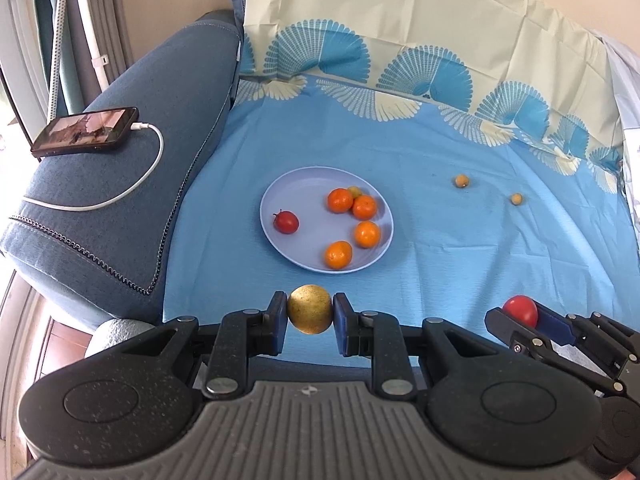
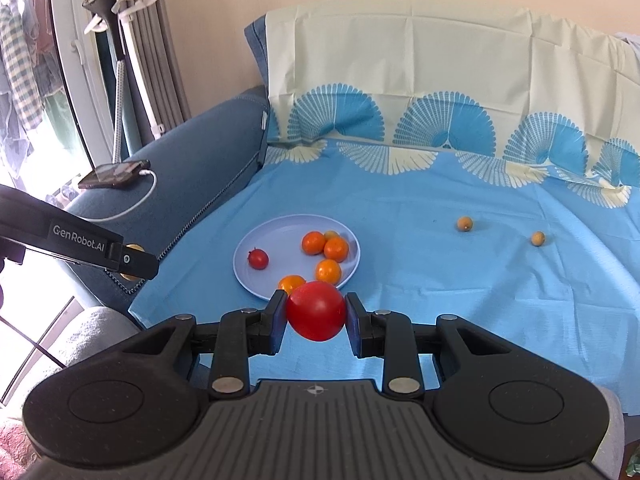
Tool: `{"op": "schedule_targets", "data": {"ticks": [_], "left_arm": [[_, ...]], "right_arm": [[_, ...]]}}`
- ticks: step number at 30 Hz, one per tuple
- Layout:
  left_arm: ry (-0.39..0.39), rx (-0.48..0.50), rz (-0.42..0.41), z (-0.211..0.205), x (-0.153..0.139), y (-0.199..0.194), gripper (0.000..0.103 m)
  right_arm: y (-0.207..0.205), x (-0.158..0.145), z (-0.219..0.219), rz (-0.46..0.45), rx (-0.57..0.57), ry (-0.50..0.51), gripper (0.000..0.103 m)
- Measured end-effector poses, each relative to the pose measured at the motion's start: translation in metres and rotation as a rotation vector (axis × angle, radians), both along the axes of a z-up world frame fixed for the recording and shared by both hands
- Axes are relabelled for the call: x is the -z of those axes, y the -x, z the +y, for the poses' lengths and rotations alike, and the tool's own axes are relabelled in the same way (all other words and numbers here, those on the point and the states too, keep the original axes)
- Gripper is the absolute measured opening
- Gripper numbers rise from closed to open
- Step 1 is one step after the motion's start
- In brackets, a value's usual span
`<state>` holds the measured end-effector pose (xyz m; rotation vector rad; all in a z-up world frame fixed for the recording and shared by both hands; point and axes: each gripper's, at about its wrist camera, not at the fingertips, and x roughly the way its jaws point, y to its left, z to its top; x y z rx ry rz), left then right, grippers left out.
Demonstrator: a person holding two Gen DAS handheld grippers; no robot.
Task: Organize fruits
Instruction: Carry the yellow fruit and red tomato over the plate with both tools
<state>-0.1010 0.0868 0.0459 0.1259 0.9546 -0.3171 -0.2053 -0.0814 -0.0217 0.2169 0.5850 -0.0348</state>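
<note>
Golden-brown round fruit (image 1: 310, 309): pinched in left gripper (image 1: 310, 314), short of the plate. Lilac plate (image 1: 280, 196): four oranges, one small red fruit. Red tomato (image 2: 316, 311): pinched in right gripper (image 2: 316, 316). Step, as judged: carrying. Next: move over the plate, lower, release. Two small fruits (image 1: 461, 181) loose on the blue cloth (image 1: 440, 248).

Glossy red tomato (image 2: 316, 311); matt cloth sheet (image 2: 460, 280).
</note>
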Motion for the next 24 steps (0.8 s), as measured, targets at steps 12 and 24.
{"op": "schedule_targets", "data": {"ticks": [12, 24], "left_arm": [[-0.012, -0.038, 0.050, 0.001, 0.022, -0.046, 0.027], [-0.030, -0.068, 0.098, -0.015, 0.050, -0.117, 0.026]], "right_arm": [[-0.051, 0.012, -0.003, 0.093, -0.015, -0.060, 0.032], [-0.154, 0.030, -0.006, 0.219, -0.040, -0.160, 0.032]]}}
